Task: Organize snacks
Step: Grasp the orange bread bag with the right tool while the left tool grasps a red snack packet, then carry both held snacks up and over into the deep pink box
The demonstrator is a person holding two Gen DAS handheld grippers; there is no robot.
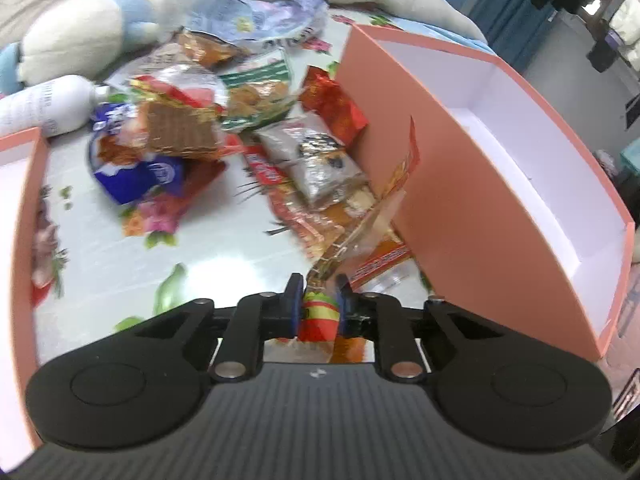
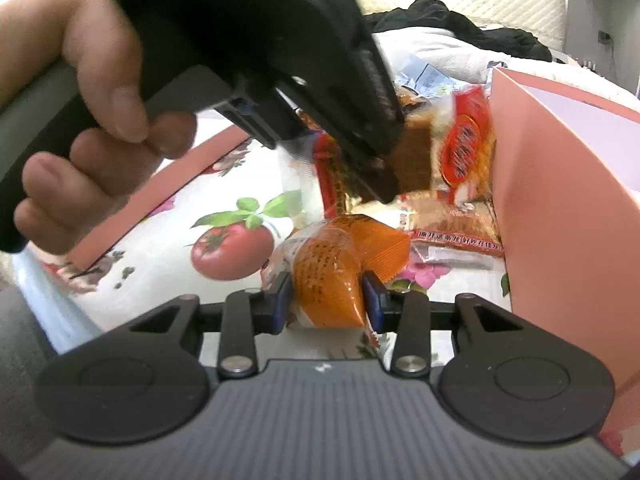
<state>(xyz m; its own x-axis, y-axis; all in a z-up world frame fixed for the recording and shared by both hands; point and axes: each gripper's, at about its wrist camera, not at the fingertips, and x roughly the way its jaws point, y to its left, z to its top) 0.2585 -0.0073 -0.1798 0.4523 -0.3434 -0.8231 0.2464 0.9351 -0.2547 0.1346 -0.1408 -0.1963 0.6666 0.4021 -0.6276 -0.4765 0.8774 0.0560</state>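
Note:
My left gripper (image 1: pixel 318 292) is shut on a clear snack packet with red and orange print (image 1: pixel 320 316), held beside the tall pink box (image 1: pixel 460 208). The box has a white inside that looks bare (image 1: pixel 532 152). A heap of snack packets (image 1: pixel 224 120) lies beyond on the flowered cloth. My right gripper (image 2: pixel 330 294) is shut on an orange snack packet (image 2: pixel 332 276), just above the cloth. The left gripper's black body (image 2: pixel 280 52) and the hand holding it fill the upper left of the right wrist view. The pink box (image 2: pixel 560 208) stands at right there.
A second pink box or lid (image 1: pixel 24 208) stands at the left edge, also seen in the right wrist view (image 2: pixel 160 200). A white bottle (image 1: pixel 44 104) and a plush toy (image 1: pixel 88 28) lie behind the heap. More packets (image 2: pixel 460 160) lie against the box.

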